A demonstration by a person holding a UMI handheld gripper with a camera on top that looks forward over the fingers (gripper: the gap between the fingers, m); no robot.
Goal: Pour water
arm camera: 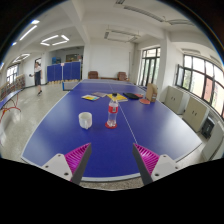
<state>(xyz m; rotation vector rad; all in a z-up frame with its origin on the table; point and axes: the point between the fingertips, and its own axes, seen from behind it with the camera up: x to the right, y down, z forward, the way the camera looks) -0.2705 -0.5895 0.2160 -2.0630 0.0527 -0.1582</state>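
Bottle stands upright on the blue worktop, one single white cup just beside it, both well beyond the gripper, whose two fingers are spread wide, gripping nothing, with yellow items farther back.

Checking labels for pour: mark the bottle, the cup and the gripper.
bottle (pixel 112 113), gripper view, on its clear body.
cup (pixel 86 120), gripper view, on its side wall.
gripper (pixel 111 155), gripper view, midway between its open fingertips.
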